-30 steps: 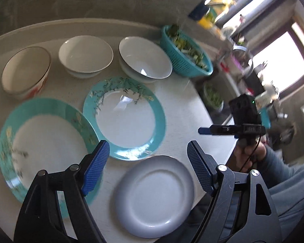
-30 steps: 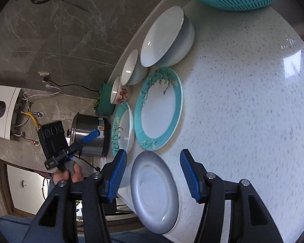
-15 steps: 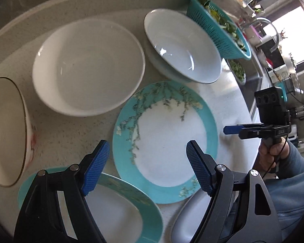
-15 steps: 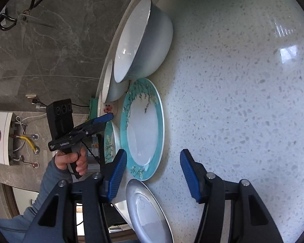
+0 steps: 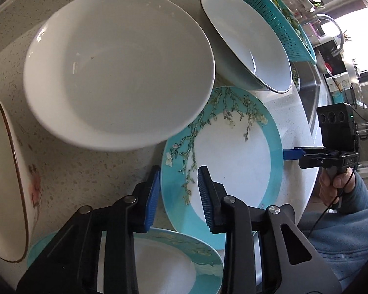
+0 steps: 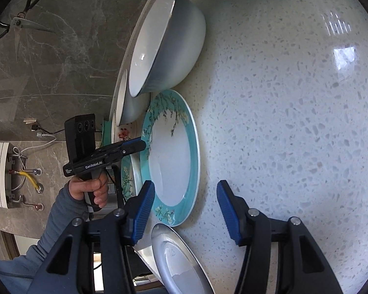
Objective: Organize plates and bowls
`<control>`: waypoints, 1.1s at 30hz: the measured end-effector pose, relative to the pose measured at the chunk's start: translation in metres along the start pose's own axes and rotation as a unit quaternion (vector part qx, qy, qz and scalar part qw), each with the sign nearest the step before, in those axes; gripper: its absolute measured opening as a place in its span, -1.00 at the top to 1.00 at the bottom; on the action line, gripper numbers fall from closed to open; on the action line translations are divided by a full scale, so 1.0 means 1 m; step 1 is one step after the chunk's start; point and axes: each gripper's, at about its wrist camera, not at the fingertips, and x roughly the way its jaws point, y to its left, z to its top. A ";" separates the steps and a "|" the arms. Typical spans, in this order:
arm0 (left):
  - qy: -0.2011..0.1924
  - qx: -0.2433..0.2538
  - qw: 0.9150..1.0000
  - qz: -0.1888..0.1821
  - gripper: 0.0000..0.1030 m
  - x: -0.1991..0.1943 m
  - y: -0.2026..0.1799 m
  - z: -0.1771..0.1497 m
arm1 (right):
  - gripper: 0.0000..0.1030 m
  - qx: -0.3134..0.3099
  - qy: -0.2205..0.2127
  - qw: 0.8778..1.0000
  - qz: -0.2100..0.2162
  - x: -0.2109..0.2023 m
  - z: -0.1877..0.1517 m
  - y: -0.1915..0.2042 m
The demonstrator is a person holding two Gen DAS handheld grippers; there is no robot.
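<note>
Speckled counter (image 6: 294, 122) carries the dishes. Large white bowl (image 5: 120, 68) sits behind the blossom-pattern teal plate (image 5: 233, 152), second teal plate (image 5: 169, 262) nearest. Left gripper (image 5: 177, 196): jaws have just been closing, now astride the blossom plate's left rim (contact not clear). Right gripper (image 6: 184, 212): jaws apart, nothing between the pads, at that plate's near edge.
</note>
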 end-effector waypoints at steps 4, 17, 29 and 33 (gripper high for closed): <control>0.002 0.005 1.000 -0.001 0.44 0.001 0.000 -0.001 | 0.09 -0.001 0.008 1.000 -0.003 0.006 -0.001 0.001; 0.006 0.007 1.000 0.023 0.44 0.002 -0.018 0.000 | 0.73 0.015 0.008 0.999 -0.029 0.020 0.005 0.002; 0.012 0.015 0.998 0.053 0.68 0.006 -0.038 -0.002 | 0.79 0.040 -0.007 0.998 -0.043 0.012 0.007 -0.003; 0.012 0.014 0.999 0.049 0.68 0.008 -0.043 -0.002 | 0.79 0.046 -0.009 0.998 -0.047 0.007 0.007 -0.003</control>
